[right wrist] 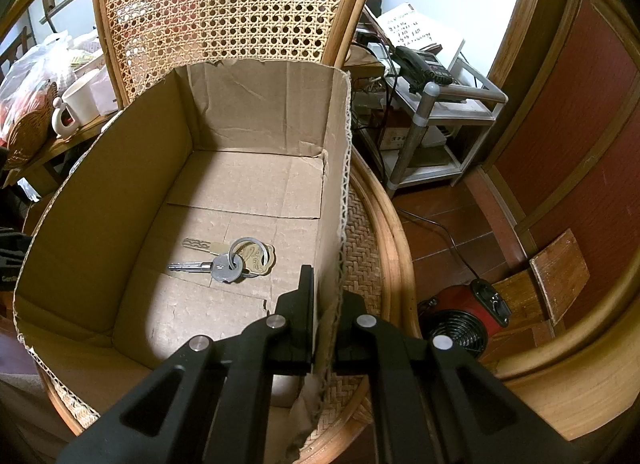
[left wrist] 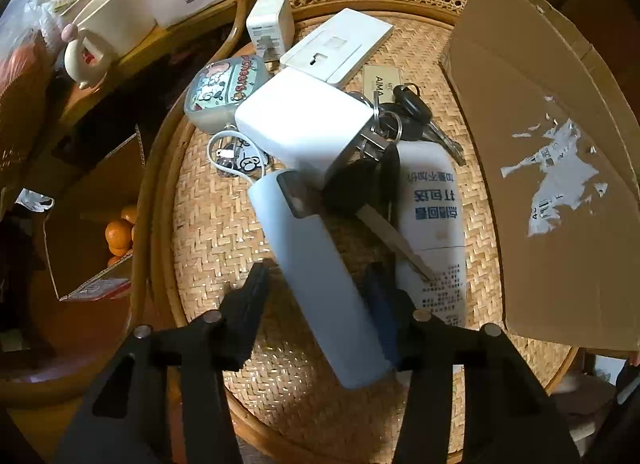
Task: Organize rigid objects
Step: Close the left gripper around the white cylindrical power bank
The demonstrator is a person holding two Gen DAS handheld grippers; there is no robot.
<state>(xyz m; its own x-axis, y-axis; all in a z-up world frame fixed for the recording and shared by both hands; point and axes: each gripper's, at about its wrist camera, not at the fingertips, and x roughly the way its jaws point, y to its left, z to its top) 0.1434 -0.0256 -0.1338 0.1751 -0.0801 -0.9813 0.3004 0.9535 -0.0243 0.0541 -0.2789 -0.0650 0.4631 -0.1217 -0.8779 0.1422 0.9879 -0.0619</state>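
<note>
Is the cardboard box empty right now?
No, a bunch of keys on a ring lies on the floor of the cardboard box, seen from the right wrist view.

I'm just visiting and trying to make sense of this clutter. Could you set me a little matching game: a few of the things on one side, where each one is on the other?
Things
1. pale blue case
2. small key bunch
3. oranges
4. cream mug

Places
A. on the floor of the cardboard box
B. on the side table beside the chair
C. between the fingers of the left hand-held gripper
D. in a carton down on the floor

Pairs: 1-C, 2-A, 3-D, 4-B
</note>
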